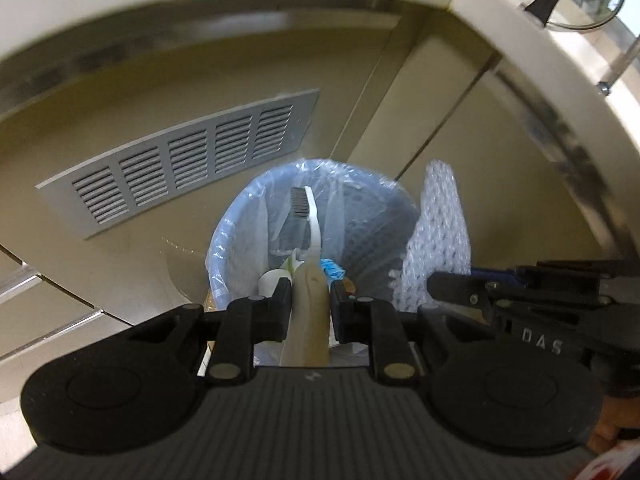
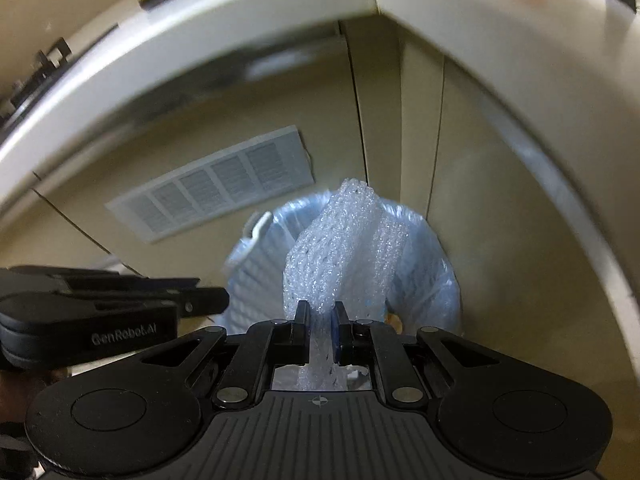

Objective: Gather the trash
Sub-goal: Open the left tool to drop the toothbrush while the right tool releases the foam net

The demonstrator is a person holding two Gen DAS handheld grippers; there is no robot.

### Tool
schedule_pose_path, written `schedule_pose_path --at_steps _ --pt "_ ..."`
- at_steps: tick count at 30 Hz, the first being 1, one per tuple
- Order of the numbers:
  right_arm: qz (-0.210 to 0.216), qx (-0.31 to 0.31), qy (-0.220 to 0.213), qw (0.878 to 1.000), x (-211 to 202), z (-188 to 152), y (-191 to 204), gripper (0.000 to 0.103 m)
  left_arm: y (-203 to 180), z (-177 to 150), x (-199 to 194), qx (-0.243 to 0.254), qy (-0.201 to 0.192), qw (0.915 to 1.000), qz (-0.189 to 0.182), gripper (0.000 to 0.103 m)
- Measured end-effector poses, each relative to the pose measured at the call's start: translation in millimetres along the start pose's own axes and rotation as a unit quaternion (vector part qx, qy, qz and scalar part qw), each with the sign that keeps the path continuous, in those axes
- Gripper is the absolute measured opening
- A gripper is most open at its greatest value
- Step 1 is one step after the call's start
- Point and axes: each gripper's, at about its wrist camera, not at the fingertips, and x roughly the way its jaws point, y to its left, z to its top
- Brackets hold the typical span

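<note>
While both tools are held above the bin point(image 1: 236, 236), each is seen to be clamped on a piece of trash. The left gripper point(image 1: 310, 300) is closed on the beige handle of a toothbrush point(image 1: 310, 236), whose white neck and dark bristle head are pointed forward over the bin's opening. The right gripper point(image 2: 320, 320) is closed on a strip of white foam netting point(image 2: 340, 248), which is stood up over the same opening; in the left view the netting point(image 1: 438, 236) is seen just beside the bin's right edge. The bin is lined with a pale blue plastic bag point(image 2: 424, 264) and is placed on the floor in the corner of beige cabinets point(image 1: 500, 168). A grey vent grille point(image 1: 180, 164) is fitted in the panel to the left. Some items, among them a blue scrap point(image 1: 331, 269), are noted inside the bin. A white countertop point(image 2: 280, 4) is seen above.
</note>
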Motion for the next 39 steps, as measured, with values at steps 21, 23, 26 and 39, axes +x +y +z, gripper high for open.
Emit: schedule_pose_path --at_steps 21,23,26,39 --pt "-0.001 0.018 0.023 1.0 47 -11 -20 0.01 -2 5 61 0.014 0.03 0.9994 0.009 0.018" --pt "-0.002 0.019 0.023 1.0 47 -11 -21 0.01 -2 6 62 0.013 0.03 0.9994 0.006 0.018" --pt "-0.001 0.02 0.024 1.0 48 -9 -21 0.01 -1 7 62 0.01 0.032 0.9994 0.003 0.018" --pt "-0.001 0.018 0.029 0.999 52 -8 -20 0.01 7 6 56 -0.013 0.026 0.9995 0.008 0.031"
